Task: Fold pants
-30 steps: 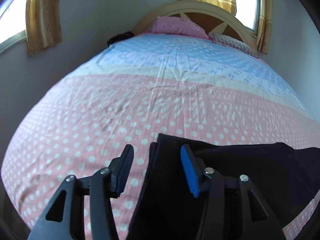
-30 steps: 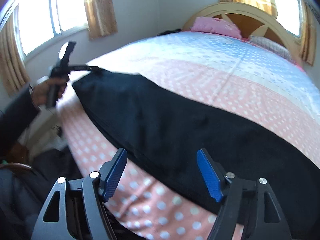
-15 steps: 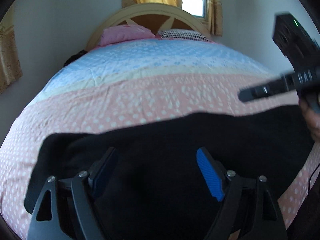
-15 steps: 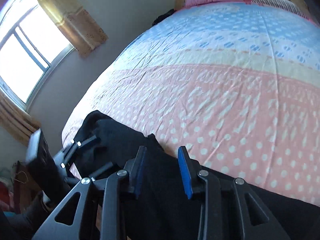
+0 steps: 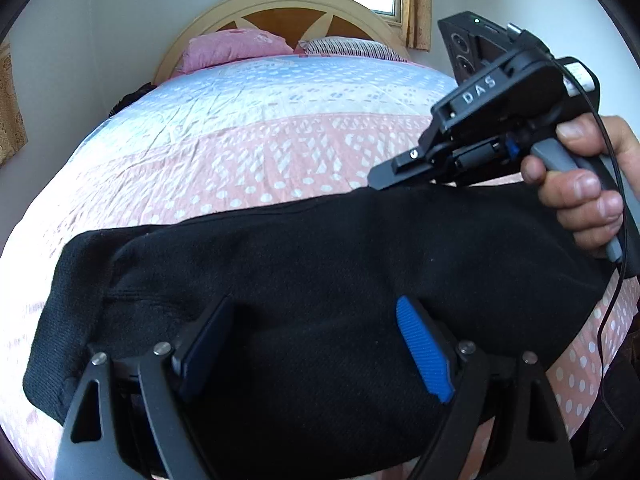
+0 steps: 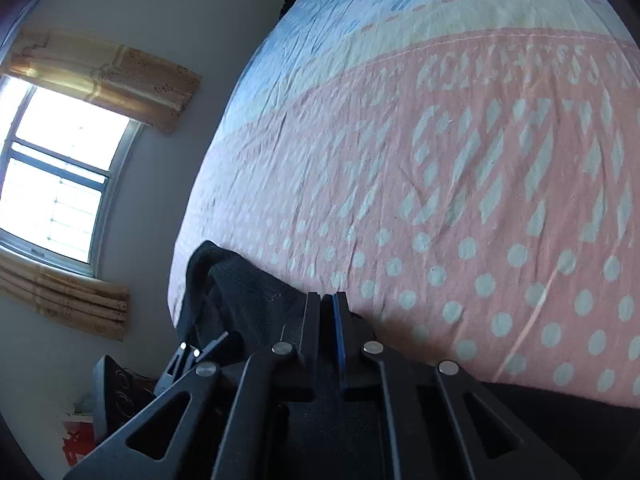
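Black pants [image 5: 320, 272] lie across the near end of the bed, folded lengthwise, one end at the left edge. My left gripper [image 5: 316, 344] is open just above the middle of the pants, with its blue pads [image 5: 422, 352] wide apart. My right gripper [image 6: 326, 320] is shut on the far edge of the pants [image 6: 248, 296]. It also shows in the left wrist view [image 5: 400, 168] at the pants' upper right edge, held by a hand [image 5: 584, 192].
The bed [image 5: 260, 152] has a pink dotted and light blue sheet. Pillows [image 5: 236, 46] and a curved headboard [image 5: 288, 8] are at the far end. A window [image 6: 52, 184] with yellow curtains is in the left wall. A dark box [image 6: 116, 384] sits beside the bed.
My right gripper has shut on the pants' edge; it was open a second ago. My left gripper has moved from the pants' end to over their middle and opened wider.
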The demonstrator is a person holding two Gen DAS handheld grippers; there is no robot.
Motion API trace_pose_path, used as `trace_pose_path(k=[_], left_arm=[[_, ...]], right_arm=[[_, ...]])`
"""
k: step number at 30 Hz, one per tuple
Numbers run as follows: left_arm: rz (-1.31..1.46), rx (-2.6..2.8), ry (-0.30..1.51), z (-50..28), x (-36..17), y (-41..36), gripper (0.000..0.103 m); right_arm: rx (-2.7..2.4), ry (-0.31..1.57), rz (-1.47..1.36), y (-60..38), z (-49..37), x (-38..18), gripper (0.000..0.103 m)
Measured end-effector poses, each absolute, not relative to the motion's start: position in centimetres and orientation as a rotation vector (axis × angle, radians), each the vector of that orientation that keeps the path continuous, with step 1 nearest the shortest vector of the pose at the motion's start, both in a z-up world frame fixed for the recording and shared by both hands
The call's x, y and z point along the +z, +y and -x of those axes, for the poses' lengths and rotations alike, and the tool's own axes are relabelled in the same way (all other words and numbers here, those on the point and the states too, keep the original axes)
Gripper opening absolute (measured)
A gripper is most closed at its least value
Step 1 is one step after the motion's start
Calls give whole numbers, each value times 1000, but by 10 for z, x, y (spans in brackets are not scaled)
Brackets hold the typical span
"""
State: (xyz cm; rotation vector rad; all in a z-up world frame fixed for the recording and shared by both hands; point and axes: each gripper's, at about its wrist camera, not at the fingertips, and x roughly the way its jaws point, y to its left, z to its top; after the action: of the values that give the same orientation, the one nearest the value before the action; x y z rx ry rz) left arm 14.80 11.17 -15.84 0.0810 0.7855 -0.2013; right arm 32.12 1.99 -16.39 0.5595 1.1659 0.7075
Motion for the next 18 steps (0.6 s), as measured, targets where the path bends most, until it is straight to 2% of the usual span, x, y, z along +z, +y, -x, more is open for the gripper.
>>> trace_pose_path(k=[6,14,17,18], left_arm=[[-82,-190,772,-146,-160,111,89],[-96,-158,774,-143,-162,109,96],[-92,-150,775,-142,-161,110,98],[-92,-147,776,-144,-161,110,99]], right_arm=[[670,1075,-597,0,-314,-149,3],[571,1118,-518,6,-328,-185,2],[620,1100,-489,8,-320,-173,5],[616,1093,-463,6,-315,-167,12]])
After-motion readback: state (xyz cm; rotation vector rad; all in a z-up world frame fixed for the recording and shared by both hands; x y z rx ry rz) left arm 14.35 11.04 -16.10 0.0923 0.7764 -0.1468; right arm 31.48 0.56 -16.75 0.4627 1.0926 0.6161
